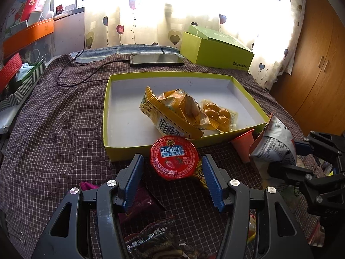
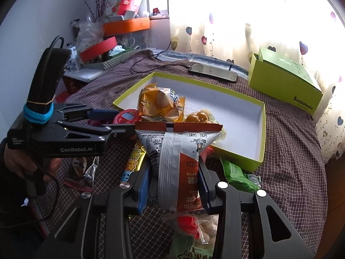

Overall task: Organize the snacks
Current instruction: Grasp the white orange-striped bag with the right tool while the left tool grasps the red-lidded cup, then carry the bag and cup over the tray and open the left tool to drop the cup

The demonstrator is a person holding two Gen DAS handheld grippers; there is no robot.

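My left gripper [image 1: 172, 160] is open, with one blue pad on each side of a red-lidded jelly cup [image 1: 173, 157] that stands on the checked cloth just in front of the yellow-green tray [image 1: 107, 116]. The pads do not press on the cup. Inside the tray lie orange-yellow snack packets [image 1: 179, 108] and a pack of round golden pieces [image 1: 217, 113]. My right gripper [image 2: 174, 170] is shut on a white and orange snack bag [image 2: 179, 151], held upright above the cloth near the tray's [image 2: 262, 133] front corner. In the right wrist view the left gripper [image 2: 119, 120] flanks the cup [image 2: 127, 116].
Loose snacks lie on the cloth: a green packet [image 2: 237, 172], a yellow packet [image 2: 134, 159], a dark packet [image 1: 155, 237], a pink cone cup [image 1: 243, 146]. A phone [image 1: 156, 60] on a cable and a green box [image 1: 215, 51] sit behind the tray. A person's hand [image 2: 13, 161] holds the left gripper.
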